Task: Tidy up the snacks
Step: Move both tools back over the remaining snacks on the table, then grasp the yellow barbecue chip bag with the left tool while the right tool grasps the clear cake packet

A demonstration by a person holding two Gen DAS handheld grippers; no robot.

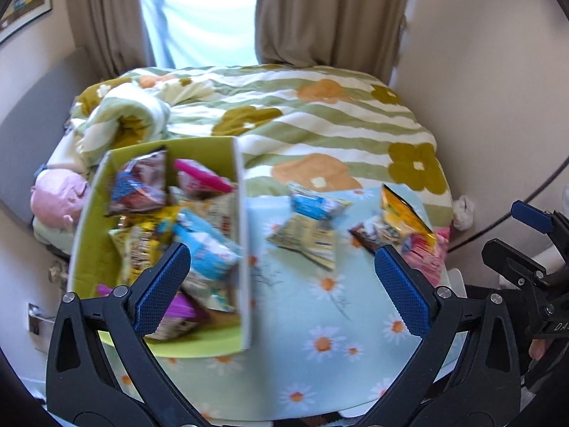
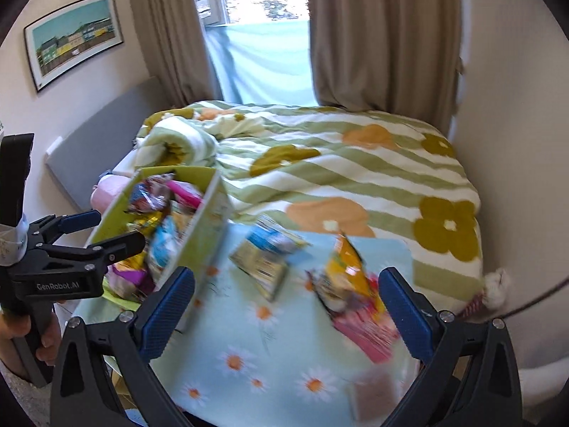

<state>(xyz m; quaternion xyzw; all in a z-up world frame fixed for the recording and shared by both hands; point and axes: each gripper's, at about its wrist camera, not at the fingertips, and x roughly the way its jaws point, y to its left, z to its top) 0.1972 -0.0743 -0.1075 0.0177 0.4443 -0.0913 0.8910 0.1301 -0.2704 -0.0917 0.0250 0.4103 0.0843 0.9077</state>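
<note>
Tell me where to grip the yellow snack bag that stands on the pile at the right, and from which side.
Grip the yellow snack bag by its raised top edge, coming down from above with the right gripper, which is open and nearest. The bag leans upright on the other packets, so its top stands free while its lower part is crowded.

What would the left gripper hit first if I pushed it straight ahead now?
Probably the blue-and-cream snack packet on the daisy cloth, which lies between the open fingers of the left gripper. The green box stands just left of that line; depth is uncertain.
</note>
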